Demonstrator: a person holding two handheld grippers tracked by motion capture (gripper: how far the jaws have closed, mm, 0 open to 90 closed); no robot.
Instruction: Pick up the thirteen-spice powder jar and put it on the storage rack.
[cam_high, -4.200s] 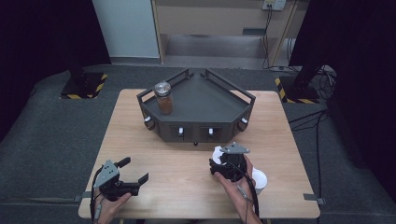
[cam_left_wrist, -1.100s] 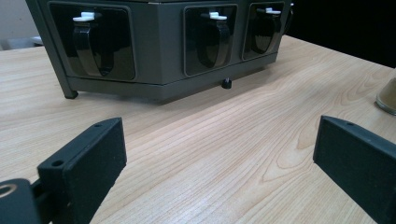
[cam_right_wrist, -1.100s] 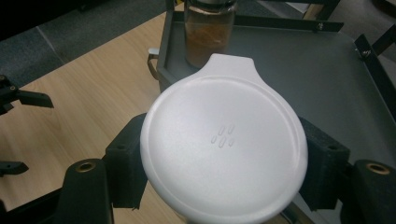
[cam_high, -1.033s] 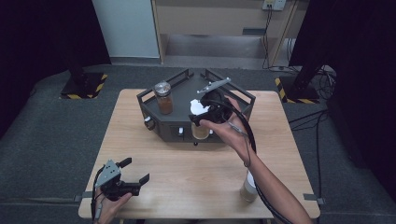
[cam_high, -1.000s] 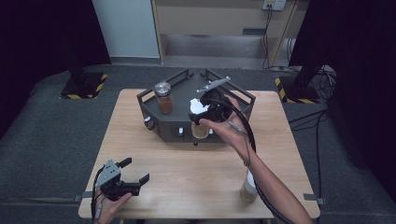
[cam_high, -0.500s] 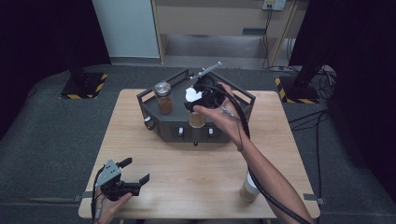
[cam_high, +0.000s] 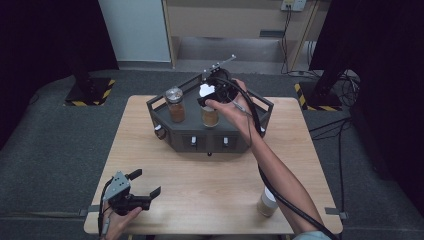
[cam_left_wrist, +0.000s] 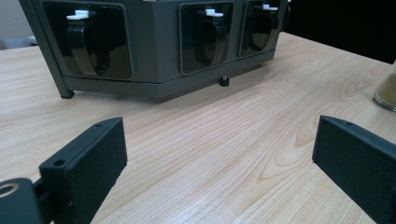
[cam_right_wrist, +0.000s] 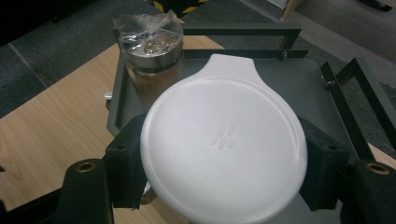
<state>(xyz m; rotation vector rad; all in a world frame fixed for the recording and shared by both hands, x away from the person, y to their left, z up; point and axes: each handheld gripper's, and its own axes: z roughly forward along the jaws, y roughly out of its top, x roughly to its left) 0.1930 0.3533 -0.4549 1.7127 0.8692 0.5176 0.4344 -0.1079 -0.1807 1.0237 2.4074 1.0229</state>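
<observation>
My right gripper (cam_high: 212, 97) is shut on a jar of brown powder (cam_high: 210, 116) with a white lid (cam_high: 205, 91), its pads pressing on the lid's two sides (cam_right_wrist: 224, 140). The jar hangs over the middle of a dark grey rack (cam_high: 165, 131); I cannot tell whether its bottom touches the rack's floor. To its left on the rack stands a second brown jar with a clear-wrapped metal top (cam_high: 174, 105) (cam_right_wrist: 150, 60). My left gripper (cam_high: 145, 184) rests at the table's front left, open with nothing between its jaws (cam_left_wrist: 219, 158).
A third jar (cam_high: 267, 202) stands near the table's front right edge, also at the right edge of the left gripper view (cam_left_wrist: 386, 91). The rack (cam_left_wrist: 154, 46) has raised rails (cam_right_wrist: 299, 79) and white-handled drawers along its front. A cable trails along the person's right forearm.
My right gripper has carried the white-lidded jar from the rack's front edge up and back over its middle. The left gripper has stayed put.
</observation>
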